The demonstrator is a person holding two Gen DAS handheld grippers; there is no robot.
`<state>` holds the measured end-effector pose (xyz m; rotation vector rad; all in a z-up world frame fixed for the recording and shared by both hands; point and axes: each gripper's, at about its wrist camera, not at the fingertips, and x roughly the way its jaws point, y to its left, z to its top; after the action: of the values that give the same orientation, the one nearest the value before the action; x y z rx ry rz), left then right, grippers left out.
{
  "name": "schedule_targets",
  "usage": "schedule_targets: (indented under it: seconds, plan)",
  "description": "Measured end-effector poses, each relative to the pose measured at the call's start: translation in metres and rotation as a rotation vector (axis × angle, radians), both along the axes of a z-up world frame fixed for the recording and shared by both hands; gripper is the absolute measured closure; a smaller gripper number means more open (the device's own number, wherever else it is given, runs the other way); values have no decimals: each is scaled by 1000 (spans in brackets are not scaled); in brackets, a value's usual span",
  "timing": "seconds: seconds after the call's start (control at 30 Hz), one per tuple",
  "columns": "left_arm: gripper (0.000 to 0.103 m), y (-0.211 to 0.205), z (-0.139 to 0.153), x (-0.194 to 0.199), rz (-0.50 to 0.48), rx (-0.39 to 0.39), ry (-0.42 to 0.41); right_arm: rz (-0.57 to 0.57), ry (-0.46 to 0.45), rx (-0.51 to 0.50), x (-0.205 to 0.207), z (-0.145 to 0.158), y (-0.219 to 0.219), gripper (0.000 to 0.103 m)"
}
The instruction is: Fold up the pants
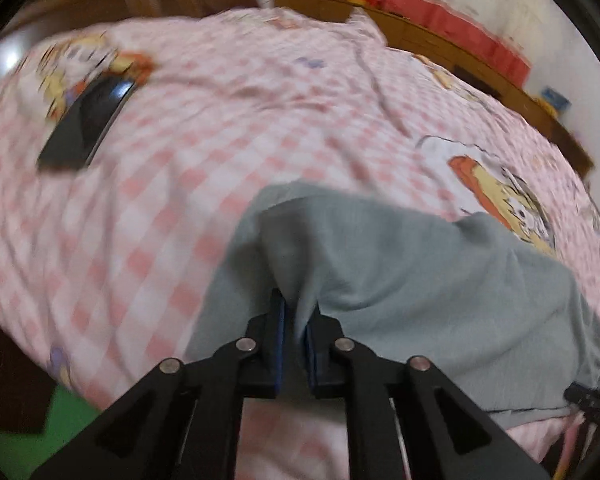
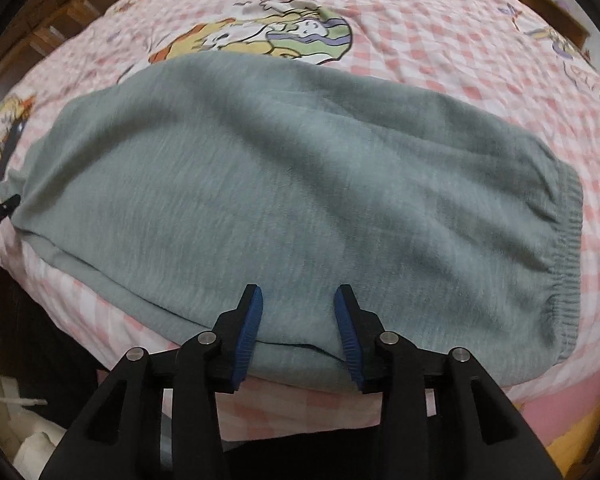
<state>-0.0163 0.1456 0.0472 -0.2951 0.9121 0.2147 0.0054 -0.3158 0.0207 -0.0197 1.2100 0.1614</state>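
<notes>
Pants point(image 2: 284, 200): grey-green fleece, lying folded along their length on the bed point(image 2: 440, 40), near its front edge. Ribbed waistband point(image 2: 568, 248) at the right end in the right wrist view; the other end runs off to the left. Long near edge lies roughly along the bed's front edge.

Bed cover: pink-and-white check with cartoon prints, wrinkled. One print sits just beyond the pants' far edge, partly covered by it.

Left tool point(image 1: 298, 312): clenched on the pants. A pinched ridge of cloth stands between the blue pads point(image 1: 279, 344), which press in on both sides. Cloth is drawn up into a tent at the grip and falls away to the right. Left wrist view is motion-blurred.

Right tool point(image 2: 298, 300): released, jaws apart, poised over the pants' near edge. Pads straddle the hem; whether the tips touch the cloth cannot be told. Nothing pinched.

The left tool's tip also shows at the far left of the right wrist view, at the pants' left end.

Dark flat slab point(image 1: 86, 122), glossy, lies on the cover well left of the pants; what it is cannot be told. Wooden frame point(image 1: 480, 64) runs behind the bed.
</notes>
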Motion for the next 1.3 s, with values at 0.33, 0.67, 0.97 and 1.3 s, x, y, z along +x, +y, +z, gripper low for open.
schedule_targets:
  seconds: [0.33, 0.67, 0.97, 1.3]
  plan:
    - [89, 20, -17, -10, 29, -107, -13, 135, 19, 12, -9, 12, 32, 64]
    - [89, 19, -17, -9, 22, -105, -21, 236, -20, -47, -19, 10, 68, 64]
    - [88, 19, -18, -9, 9, -100, -21, 253, -44, -194, -19, -2, 70, 64]
    - [92, 14, -15, -6, -37, -60, -22, 264, -192, -214, -26, 10, 81, 100]
